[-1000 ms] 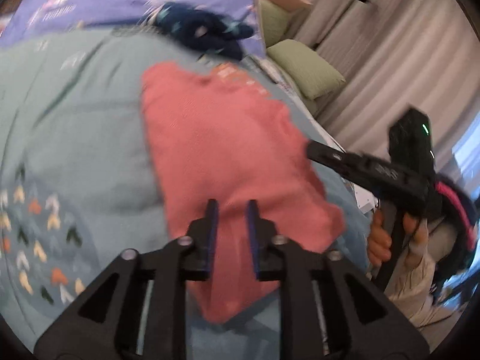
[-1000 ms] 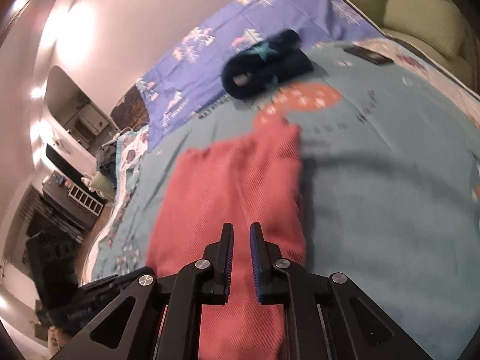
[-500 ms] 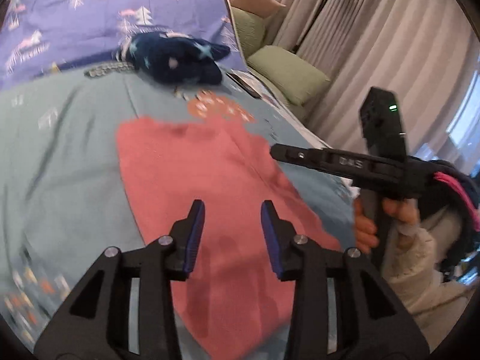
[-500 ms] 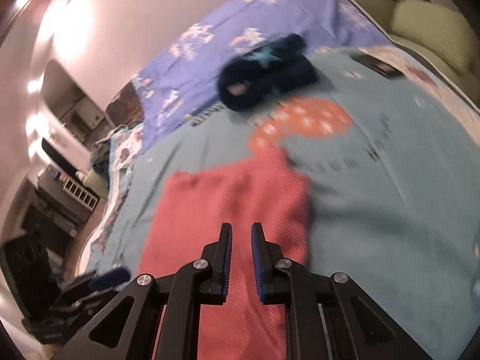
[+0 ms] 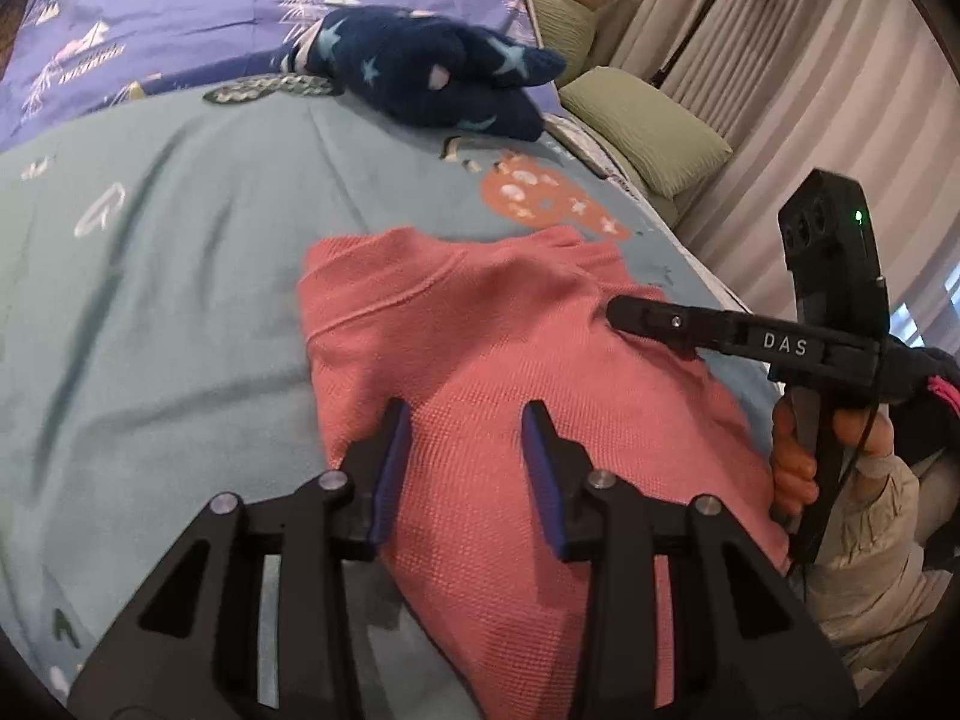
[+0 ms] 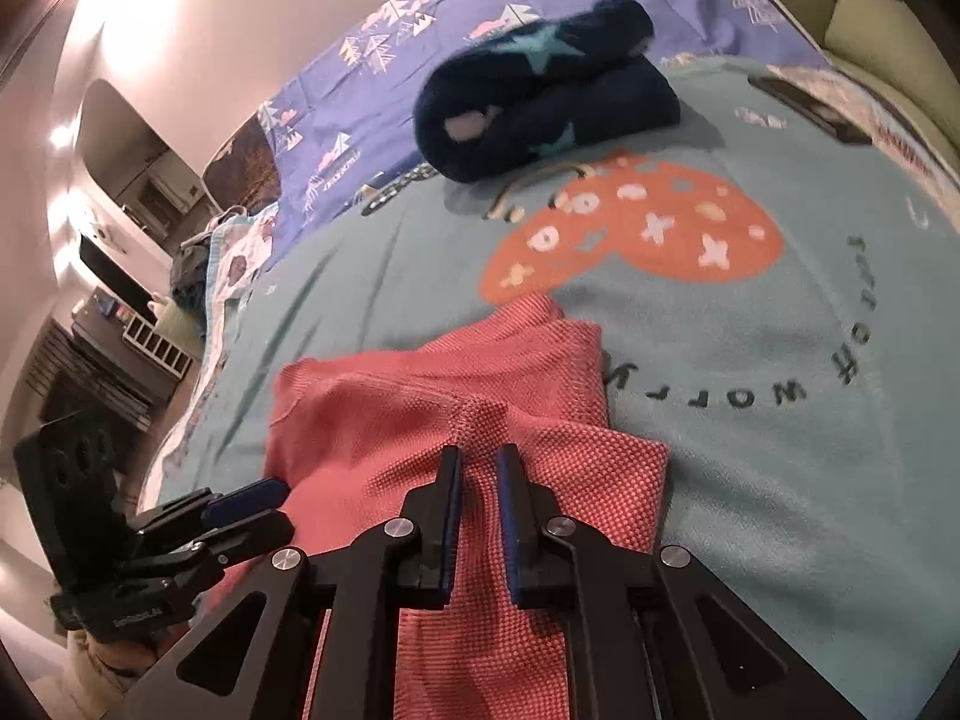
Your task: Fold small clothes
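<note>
The pink knit garment lay partly folded on the teal blanket of the bed, its far edge just short of the blanket's orange heart print toward twelve o'clock. It looked to have been doubled over itself, with a layered corner showing at its two o'clock side in the right wrist view, probably so the next fold could bring it down to a compact stack.

The left tongs hung over the garment's near half, jaws having just widened to a moderate gap, with cloth beneath them but nothing pinched, seemingly readied to take an edge. The right tongs stood at a narrow gap above the cloth; no fabric was visibly gripped.

At twelve o'clock, well apart, a navy star-patterned bundle rested near the purple tree-print bedding, likely already folded and set aside. Green cushions sat at two o'clock.
</note>
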Demonstrator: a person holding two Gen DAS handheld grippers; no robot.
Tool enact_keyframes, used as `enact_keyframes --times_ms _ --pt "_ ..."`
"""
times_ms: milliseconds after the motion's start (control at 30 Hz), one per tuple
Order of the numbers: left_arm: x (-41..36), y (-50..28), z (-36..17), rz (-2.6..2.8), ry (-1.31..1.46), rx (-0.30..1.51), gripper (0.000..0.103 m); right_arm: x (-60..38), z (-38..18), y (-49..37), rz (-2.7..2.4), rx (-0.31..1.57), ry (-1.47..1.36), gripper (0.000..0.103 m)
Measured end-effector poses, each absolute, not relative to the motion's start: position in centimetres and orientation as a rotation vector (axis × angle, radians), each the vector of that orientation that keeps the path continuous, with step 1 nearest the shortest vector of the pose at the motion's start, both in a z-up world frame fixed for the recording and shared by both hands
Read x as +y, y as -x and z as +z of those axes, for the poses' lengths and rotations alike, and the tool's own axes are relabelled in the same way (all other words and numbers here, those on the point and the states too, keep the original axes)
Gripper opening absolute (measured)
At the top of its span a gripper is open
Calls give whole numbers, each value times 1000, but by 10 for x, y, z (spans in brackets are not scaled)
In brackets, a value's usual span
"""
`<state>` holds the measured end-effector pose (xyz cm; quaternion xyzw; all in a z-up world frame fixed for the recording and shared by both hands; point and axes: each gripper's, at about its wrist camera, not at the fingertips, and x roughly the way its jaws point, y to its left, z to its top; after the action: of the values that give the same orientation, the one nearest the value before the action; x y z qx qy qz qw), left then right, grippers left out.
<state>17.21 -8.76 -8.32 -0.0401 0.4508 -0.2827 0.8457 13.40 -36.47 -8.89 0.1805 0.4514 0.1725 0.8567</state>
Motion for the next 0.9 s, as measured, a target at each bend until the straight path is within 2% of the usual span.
enact_keyframes --times_ms 167,300,333,567,667,733,800,900 --pt "-101 -191 -61 -618 26 876 50 -339 -65 -148 460 915 -293 15" --pt "-103 -233 -95 -495 -14 997 50 -313 -91 -178 430 1029 -183 16" --pt "-100 -236 -101 -490 -4 1001 50 -310 -102 -183 412 1036 -159 12" --pt "-105 -221 -97 -449 -77 923 50 -321 -96 -167 405 957 -197 12" --pt "-97 -209 -85 -448 -57 916 50 -340 -75 -143 364 920 -218 18" --pt "-93 -204 -79 -446 -49 918 50 -352 -63 -126 340 898 -216 26" --pt "-90 -193 -74 -450 -40 923 51 -364 -57 -108 307 896 -217 37" --pt "-87 -174 -68 -448 -38 918 54 -377 -54 -77 282 906 -221 38"
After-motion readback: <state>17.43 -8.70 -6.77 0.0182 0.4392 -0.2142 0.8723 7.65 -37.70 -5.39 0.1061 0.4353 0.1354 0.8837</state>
